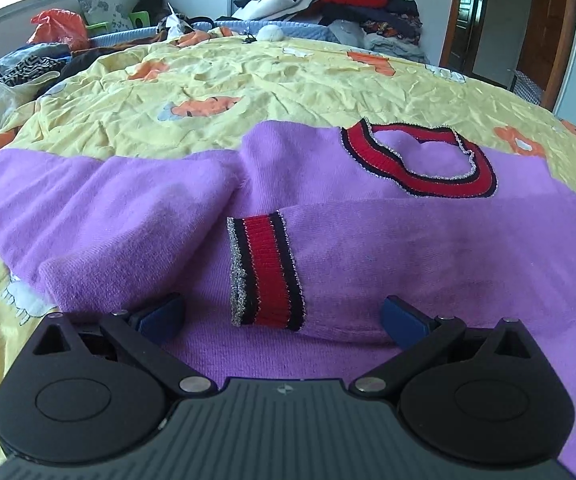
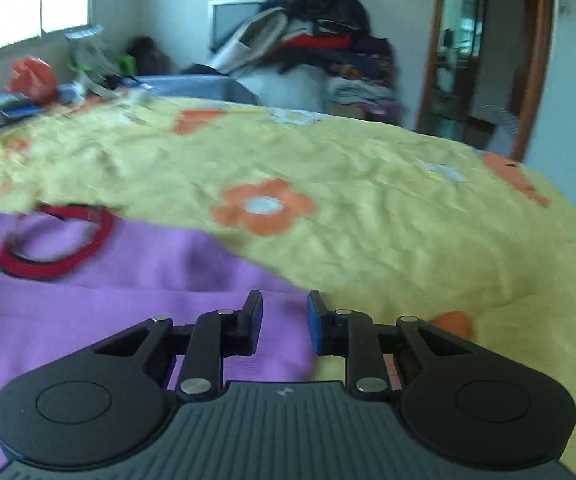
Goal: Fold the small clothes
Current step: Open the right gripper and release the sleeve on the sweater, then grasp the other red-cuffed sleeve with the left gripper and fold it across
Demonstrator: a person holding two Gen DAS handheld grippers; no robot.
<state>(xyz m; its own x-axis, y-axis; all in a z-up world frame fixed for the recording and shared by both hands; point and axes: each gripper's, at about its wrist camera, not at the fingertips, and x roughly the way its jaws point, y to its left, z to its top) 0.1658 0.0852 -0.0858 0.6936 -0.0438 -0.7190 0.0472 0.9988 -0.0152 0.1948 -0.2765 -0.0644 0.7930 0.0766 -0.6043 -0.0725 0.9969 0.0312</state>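
Your left gripper [image 1: 281,318] is spread wide and holds nothing, low over the purple sweater [image 1: 428,256] on the yellow bedspread [image 1: 288,88]. A striped cuff [image 1: 265,272] lies straight ahead between its fingers, the red collar [image 1: 416,158] farther off to the right. Your right gripper [image 2: 283,326] has a narrow gap, nothing between, at the sweater's right edge [image 2: 247,280]; that view is blurred.

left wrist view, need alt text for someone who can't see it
A purple sweater with a red, black and silver collar lies on a yellow flowered bedsheet, one sleeve folded across its body. The open left gripper hovers over the striped cuff.
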